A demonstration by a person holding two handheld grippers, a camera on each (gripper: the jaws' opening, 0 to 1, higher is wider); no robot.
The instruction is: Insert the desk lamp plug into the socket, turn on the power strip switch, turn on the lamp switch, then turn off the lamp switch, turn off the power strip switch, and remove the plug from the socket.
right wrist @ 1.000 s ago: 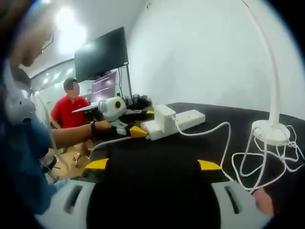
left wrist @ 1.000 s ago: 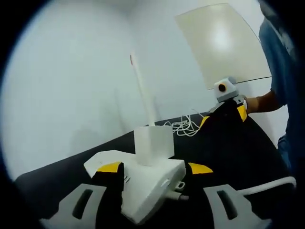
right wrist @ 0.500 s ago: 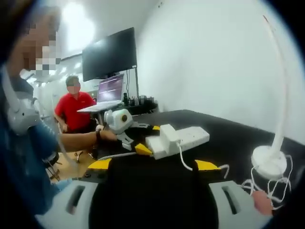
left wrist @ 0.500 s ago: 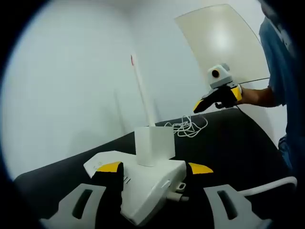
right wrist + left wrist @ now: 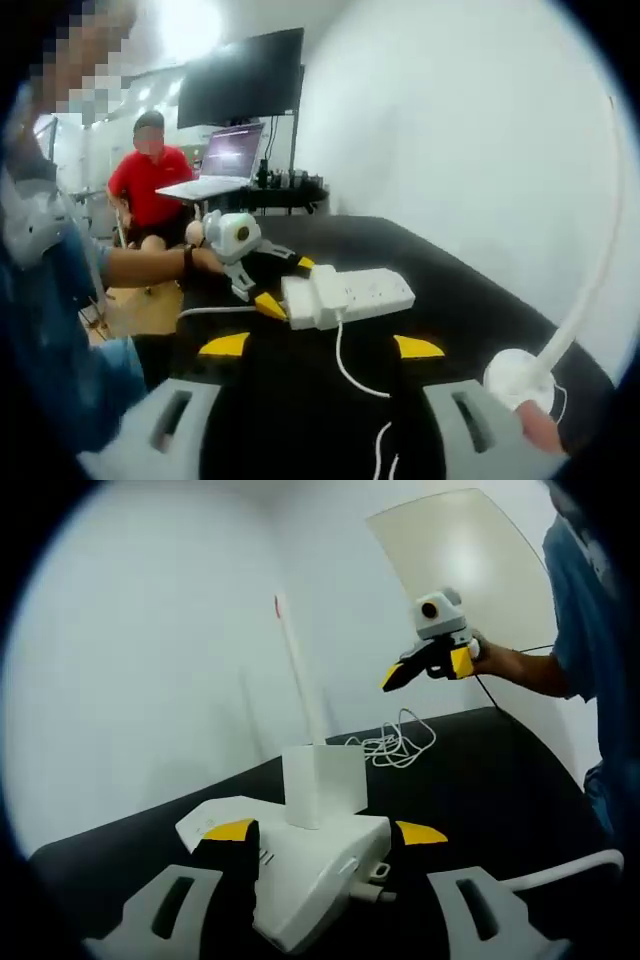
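The white power strip [image 5: 320, 870] lies on the black table [image 5: 480, 790] between the jaws of my left gripper [image 5: 326, 832], which stands open around the strip's end. The lamp's blocky white plug [image 5: 322, 785] sits upright in the strip. Behind it rises the lamp's thin white stem [image 5: 300, 680], with its coiled cable [image 5: 395, 742] on the table. My right gripper [image 5: 395, 678] hangs in the air over the far side. In the right gripper view, my right gripper [image 5: 321, 346] is open and holds nothing, high above the strip [image 5: 350, 295], the plug [image 5: 325, 290], the left gripper [image 5: 286, 284] and the lamp base [image 5: 518, 378].
A white wall runs behind the table. A pale panel [image 5: 470, 570] leans against it. Beyond the table's far end a person in a red shirt [image 5: 150, 185] sits at a laptop [image 5: 225, 165], under a dark monitor [image 5: 245, 80]. A blue sleeve [image 5: 50, 340] is at the left.
My right gripper has risen off the table and moved toward the lamp, so its view now looks down on the strip from higher up. The left gripper and the strip have stayed still.
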